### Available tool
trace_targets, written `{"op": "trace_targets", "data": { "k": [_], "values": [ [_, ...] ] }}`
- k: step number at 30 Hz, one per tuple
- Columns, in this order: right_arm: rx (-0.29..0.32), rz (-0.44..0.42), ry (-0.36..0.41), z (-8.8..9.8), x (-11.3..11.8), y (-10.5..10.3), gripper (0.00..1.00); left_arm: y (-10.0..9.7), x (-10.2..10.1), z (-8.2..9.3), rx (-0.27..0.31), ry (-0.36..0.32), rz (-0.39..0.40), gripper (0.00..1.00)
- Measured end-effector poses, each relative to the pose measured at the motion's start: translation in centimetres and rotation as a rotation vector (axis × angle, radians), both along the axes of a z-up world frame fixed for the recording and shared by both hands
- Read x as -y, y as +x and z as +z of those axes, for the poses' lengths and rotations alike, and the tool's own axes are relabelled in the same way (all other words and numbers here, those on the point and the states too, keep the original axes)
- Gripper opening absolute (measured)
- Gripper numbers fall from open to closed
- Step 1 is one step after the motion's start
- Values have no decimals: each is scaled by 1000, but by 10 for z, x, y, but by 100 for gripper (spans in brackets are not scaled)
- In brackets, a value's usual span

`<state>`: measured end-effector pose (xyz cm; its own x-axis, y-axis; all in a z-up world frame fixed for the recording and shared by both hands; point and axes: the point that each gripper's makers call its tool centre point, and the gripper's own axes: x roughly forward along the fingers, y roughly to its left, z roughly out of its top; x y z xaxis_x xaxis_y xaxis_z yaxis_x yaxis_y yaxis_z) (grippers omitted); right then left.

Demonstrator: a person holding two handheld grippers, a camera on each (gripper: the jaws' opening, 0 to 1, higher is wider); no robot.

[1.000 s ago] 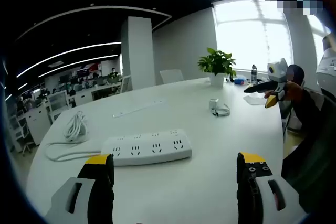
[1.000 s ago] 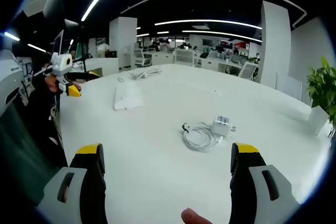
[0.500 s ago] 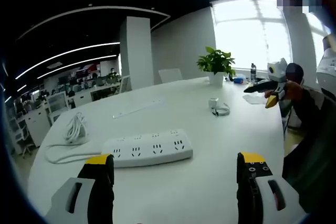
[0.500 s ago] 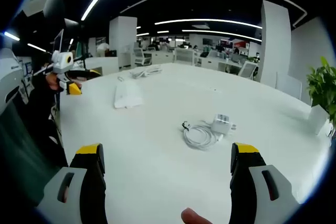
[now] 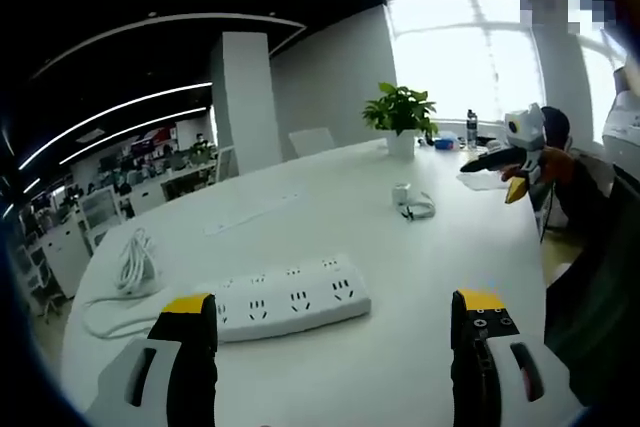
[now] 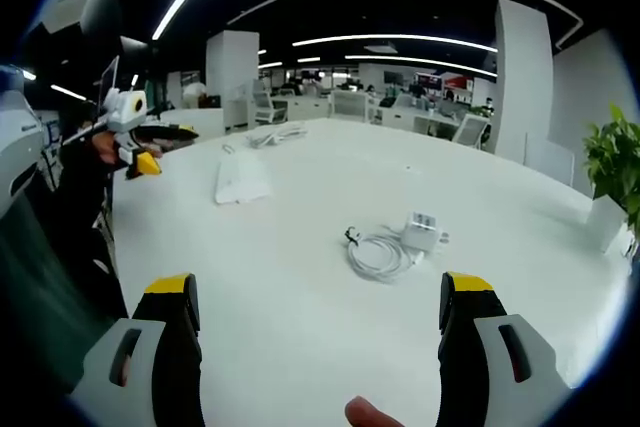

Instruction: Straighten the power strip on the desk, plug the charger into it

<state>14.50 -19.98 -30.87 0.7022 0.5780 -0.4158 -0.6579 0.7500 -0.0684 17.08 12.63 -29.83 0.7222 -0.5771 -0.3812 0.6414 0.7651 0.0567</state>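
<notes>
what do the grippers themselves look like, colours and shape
Each gripper, left and right, has two black jaws capped with yellow tips, rising from pale grey housings with dark oval slots. In the left gripper view the person's sleeve is dark.

Big open-plan office w/ a dark ceiling, long curved white LED light strips (image 6: pixel 330 39) running across it. Daylight is pouring in thru a tall bright window (image 5: pixel 470 57), washing out the corner. A square white structural pillar (image 5: pixel 240 102) is standing mid-room; a 2nd white column (image 6: pixel 522 82) is rising at right in the right gripper view. The large glossy white curved desk (image 6: pixel 300 277) is taking up the foreground. A leafy green plant in a white pot (image 5: pixel 400 117) is sitting near the window. Rows of office workstations w/ chairs (image 6: pixel 350 107) are lining the far bg.
</notes>
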Motion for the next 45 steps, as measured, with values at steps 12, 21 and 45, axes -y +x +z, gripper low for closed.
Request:
{"op": "trace_targets", "data": {
  "k": [12,21,45],
  "values": [
    [-5,14,18,-2,-6,0,100,9,-4,3,-1,45,-10,100],
    [-11,-4,20,-6,0,-1,100,16,-5,-1,-13,103,-32,100],
    [-28,-19,42,-14,2,-3,100,38,-3,1,-19,222,-92,100]
  ]
}}
